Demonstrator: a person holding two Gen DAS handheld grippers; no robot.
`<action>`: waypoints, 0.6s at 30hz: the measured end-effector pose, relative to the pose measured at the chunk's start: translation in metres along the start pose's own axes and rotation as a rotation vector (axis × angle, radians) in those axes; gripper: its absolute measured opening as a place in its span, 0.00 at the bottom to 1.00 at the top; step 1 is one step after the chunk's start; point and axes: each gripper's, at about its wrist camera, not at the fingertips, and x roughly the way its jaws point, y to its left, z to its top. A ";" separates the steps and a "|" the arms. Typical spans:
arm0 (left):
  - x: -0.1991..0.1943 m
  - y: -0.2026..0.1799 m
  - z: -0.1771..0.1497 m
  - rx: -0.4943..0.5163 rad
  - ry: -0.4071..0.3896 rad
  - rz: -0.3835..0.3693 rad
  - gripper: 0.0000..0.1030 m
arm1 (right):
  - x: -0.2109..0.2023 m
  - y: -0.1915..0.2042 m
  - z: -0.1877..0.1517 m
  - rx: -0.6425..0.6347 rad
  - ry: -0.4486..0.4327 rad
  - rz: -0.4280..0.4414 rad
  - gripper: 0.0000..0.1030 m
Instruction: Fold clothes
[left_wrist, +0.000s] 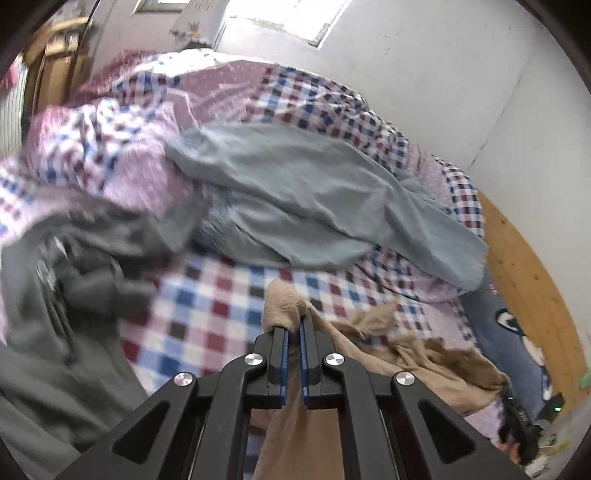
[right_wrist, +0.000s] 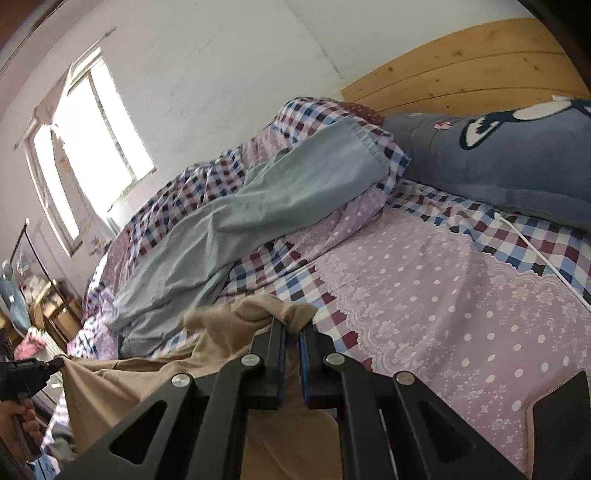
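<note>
Fingers (left_wrist: 282, 341) of my left gripper (left_wrist: 293, 325) pinch a bunched corner of the tan garment (left_wrist: 413, 350); my right gripper (right_wrist: 291, 326) pinches another. I see it strung between them above the checked bed (right_wrist: 461, 295), near pale blue trousers (left_wrist: 295, 192).

A bed with a pine headboard (right_wrist: 461, 66) wears a checked and lilac polka-dot sheet (right_wrist: 461, 295). Beyond the tongs a rumpled checked quilt (right_wrist: 192, 188) carries pale blue trousers (right_wrist: 258, 206). A blue cartoon pillow (right_wrist: 498, 158) lies far right; a beige garment (left_wrist: 424, 354) spreads nearest, a grey garment (left_wrist: 55, 314) left.
</note>
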 end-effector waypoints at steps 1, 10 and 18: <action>0.000 0.001 0.007 0.013 0.002 0.020 0.03 | -0.001 -0.004 0.002 0.014 -0.005 -0.005 0.05; 0.043 0.030 -0.008 -0.007 0.104 0.155 0.03 | -0.003 -0.043 0.010 0.144 -0.026 -0.084 0.05; 0.054 0.041 -0.054 -0.052 0.175 0.147 0.07 | -0.007 -0.074 0.011 0.249 -0.022 -0.155 0.07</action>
